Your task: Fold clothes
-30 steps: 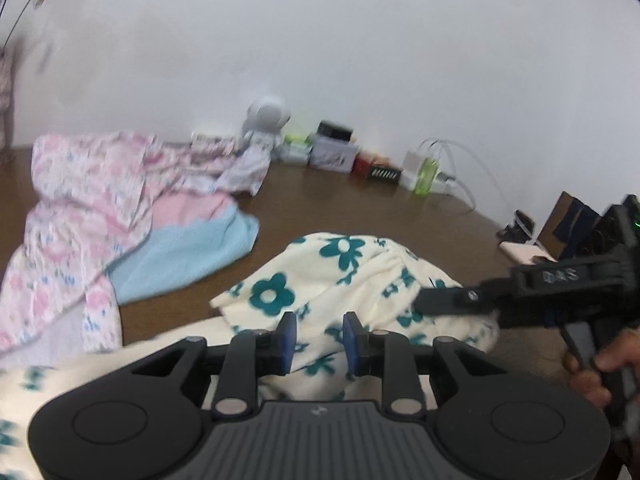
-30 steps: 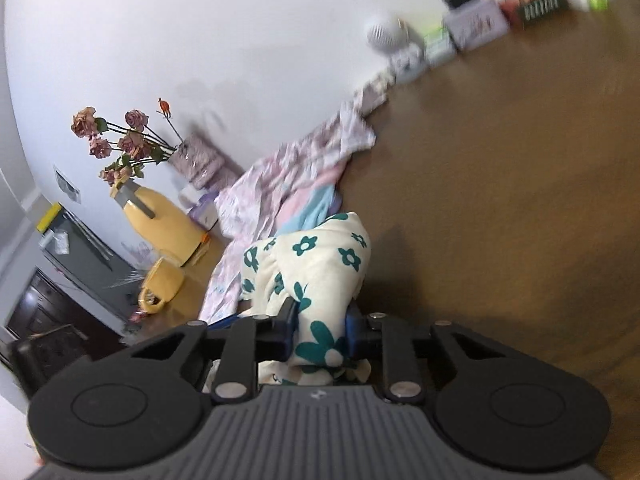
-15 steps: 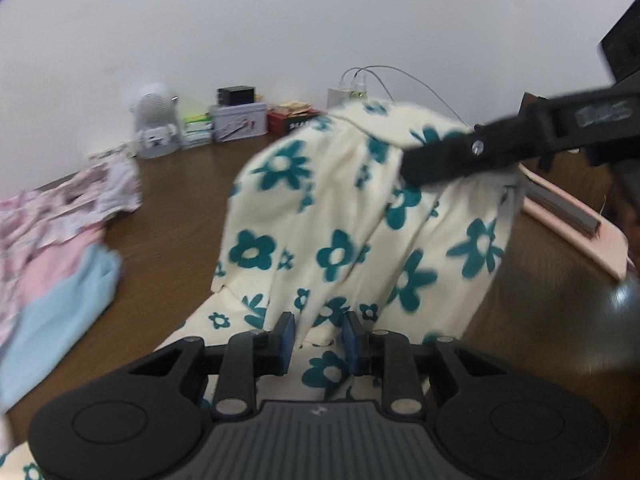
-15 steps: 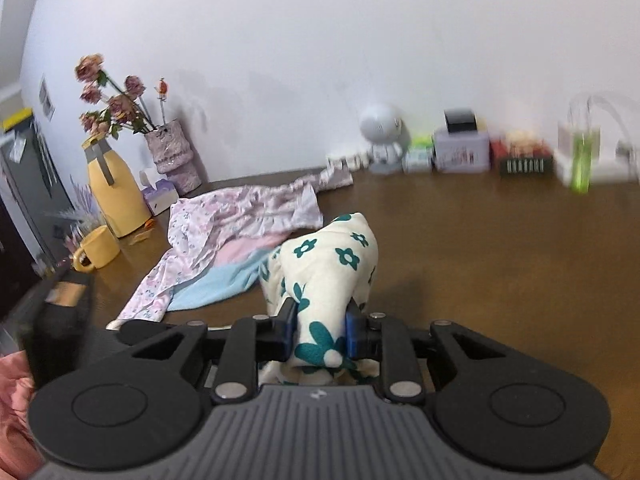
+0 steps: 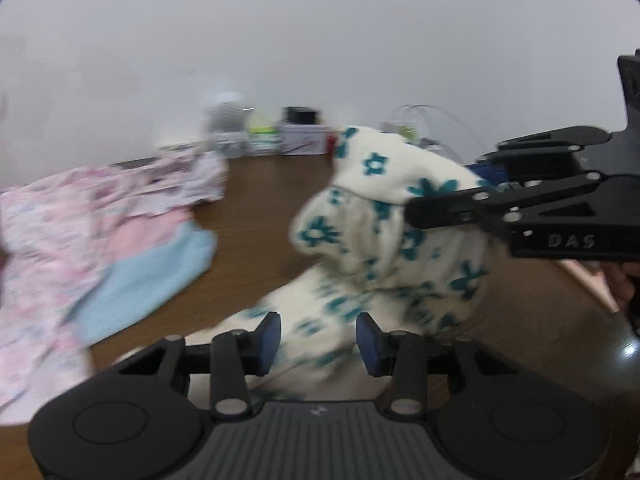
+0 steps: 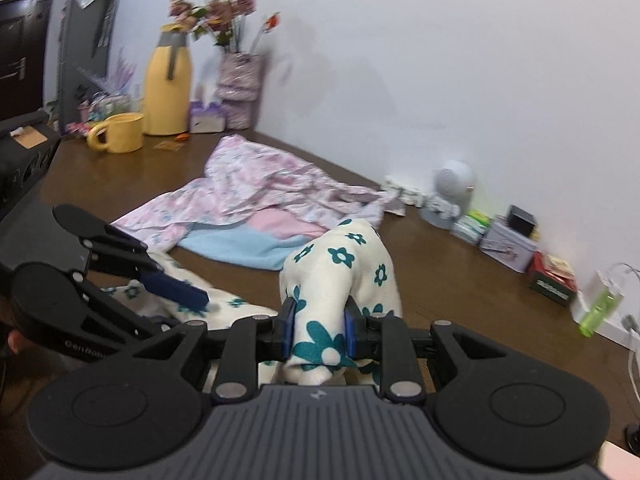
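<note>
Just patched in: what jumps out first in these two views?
The cream garment with teal flowers, bunched up off the brown table and pinched in the right tongs. The left tongs gape open over its trailing end. Behind, a pink floral garment sprawls over pink-and-blue cloth.

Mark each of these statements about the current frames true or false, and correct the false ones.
1. The right gripper has its jaws shut on the flowered cloth. True.
2. The left gripper is clamped tight on the same cloth. False: its jaws stand apart, with the cloth lying loose between them.
3. The blue cloth lies partly under the pink patterned garment. True.
4. The yellow mug sits on top of the pink garment. False: it stands on the bare table beside the yellow flask.
5. The vase of flowers lies tipped over. False: it stands upright by the wall.
</note>
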`<state>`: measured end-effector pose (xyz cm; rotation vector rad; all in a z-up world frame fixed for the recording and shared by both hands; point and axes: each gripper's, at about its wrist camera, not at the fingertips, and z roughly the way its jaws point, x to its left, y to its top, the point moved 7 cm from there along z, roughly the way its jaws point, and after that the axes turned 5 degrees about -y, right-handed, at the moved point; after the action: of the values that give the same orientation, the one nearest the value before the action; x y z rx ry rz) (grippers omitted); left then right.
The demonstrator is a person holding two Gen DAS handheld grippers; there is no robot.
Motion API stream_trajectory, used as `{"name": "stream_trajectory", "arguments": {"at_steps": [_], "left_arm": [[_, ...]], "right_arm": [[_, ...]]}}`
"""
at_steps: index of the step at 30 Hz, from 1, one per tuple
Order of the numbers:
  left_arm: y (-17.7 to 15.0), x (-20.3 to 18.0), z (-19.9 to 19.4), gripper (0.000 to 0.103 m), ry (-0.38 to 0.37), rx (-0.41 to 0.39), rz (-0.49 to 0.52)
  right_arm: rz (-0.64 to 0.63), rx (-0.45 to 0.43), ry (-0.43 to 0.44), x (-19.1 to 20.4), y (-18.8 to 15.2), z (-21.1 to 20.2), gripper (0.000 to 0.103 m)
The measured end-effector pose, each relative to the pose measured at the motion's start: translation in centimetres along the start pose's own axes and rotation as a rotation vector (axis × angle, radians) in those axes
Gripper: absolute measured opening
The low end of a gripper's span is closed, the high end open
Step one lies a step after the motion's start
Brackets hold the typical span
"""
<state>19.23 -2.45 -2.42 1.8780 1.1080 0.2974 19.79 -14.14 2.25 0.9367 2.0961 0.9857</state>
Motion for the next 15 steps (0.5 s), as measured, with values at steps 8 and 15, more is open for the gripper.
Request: {"name": "stream_trajectory", "arguments": {"at_steps": [8, 15], "left_arm": [[-1.6, 2.8, -2.7, 0.036, 0.047, -0.014, -0.042], [-0.3, 4.5, -5.8, 0.034, 0.099, -0.128, -0.095]], "right_arm": [[-0.032, 0.06, 0.06, 4.1, -1.4, 3.6, 0.025], [-0.035, 0.044, 0.089, 5.4, -2.3, 4.3, 0.037]]}}
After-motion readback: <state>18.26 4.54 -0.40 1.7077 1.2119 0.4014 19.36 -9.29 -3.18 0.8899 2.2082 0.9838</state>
